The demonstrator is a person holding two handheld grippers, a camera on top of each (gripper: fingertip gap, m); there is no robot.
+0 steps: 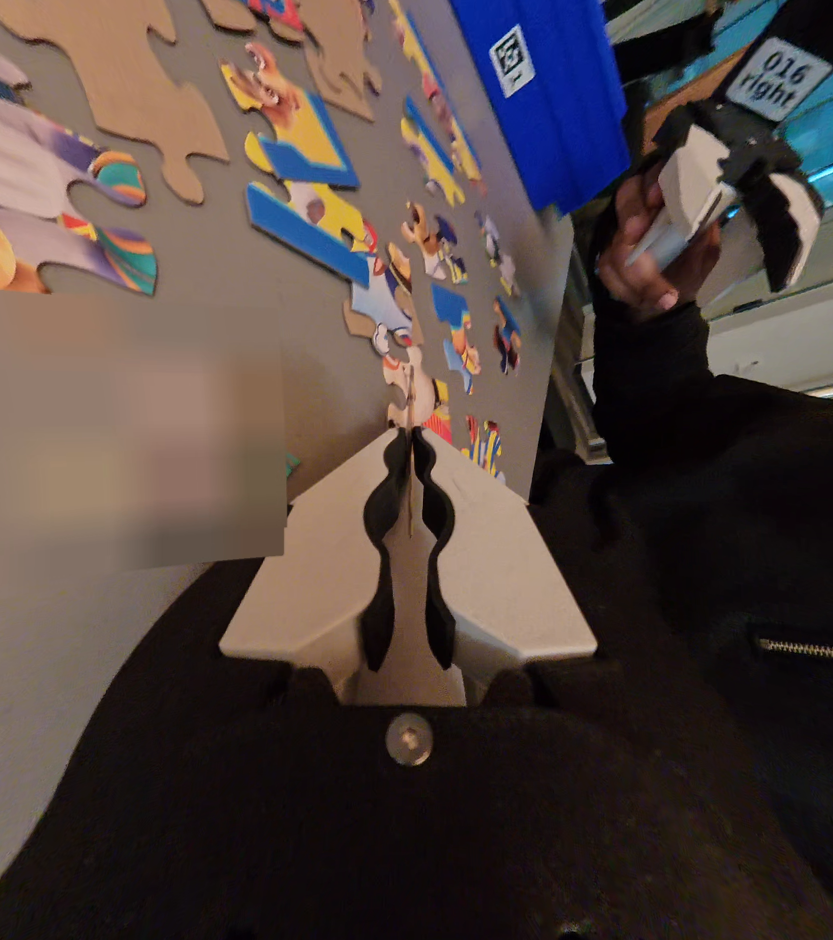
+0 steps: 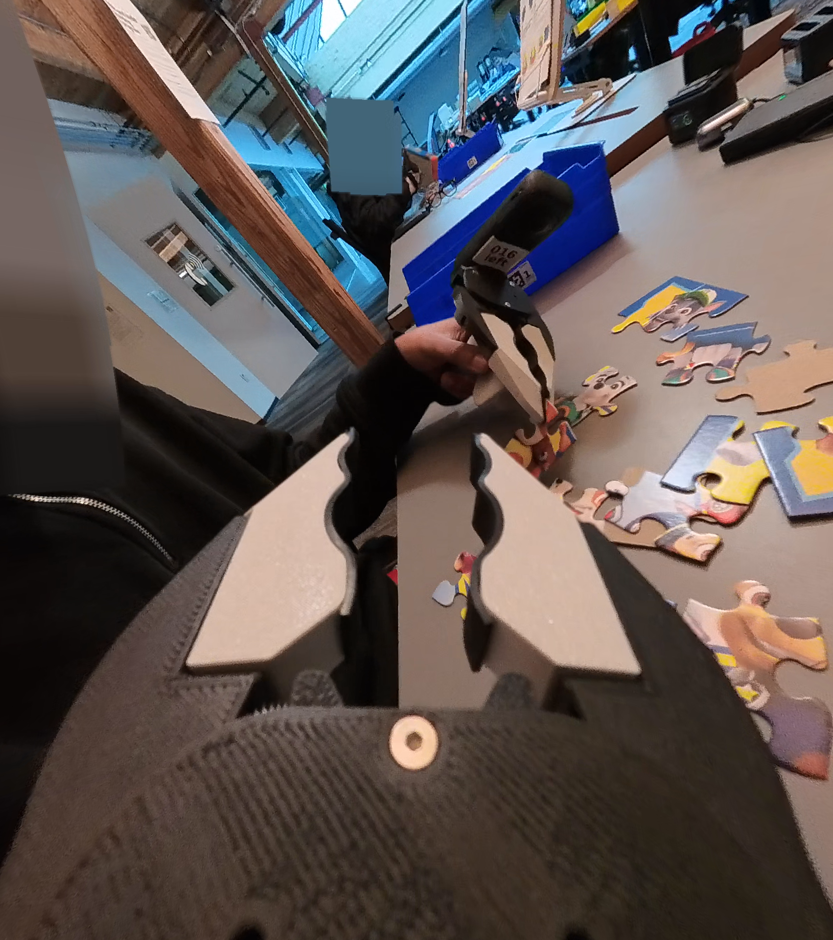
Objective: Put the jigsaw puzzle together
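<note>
I am clamping the left hand-held gripper (image 1: 411, 432) on a puzzle piece (image 1: 410, 402) edge-on near the desk (image 1: 252, 315) edge; right hand-held gripper (image 2: 412, 442) is hovering apart, empty.

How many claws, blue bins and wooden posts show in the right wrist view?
Claws: 2 (left claw, right claw)
Blue bins: 2 (near blue bin, far blue bin)
Wooden posts: 1 (wooden post)
Total: 5

Your grey table (image 2: 709, 239) carries many loose jigsaw puzzle pieces (image 2: 679, 513), some picture side up and some showing brown cardboard back (image 2: 806, 374). A blue plastic bin (image 2: 572, 224) stands near its far edge.
</note>
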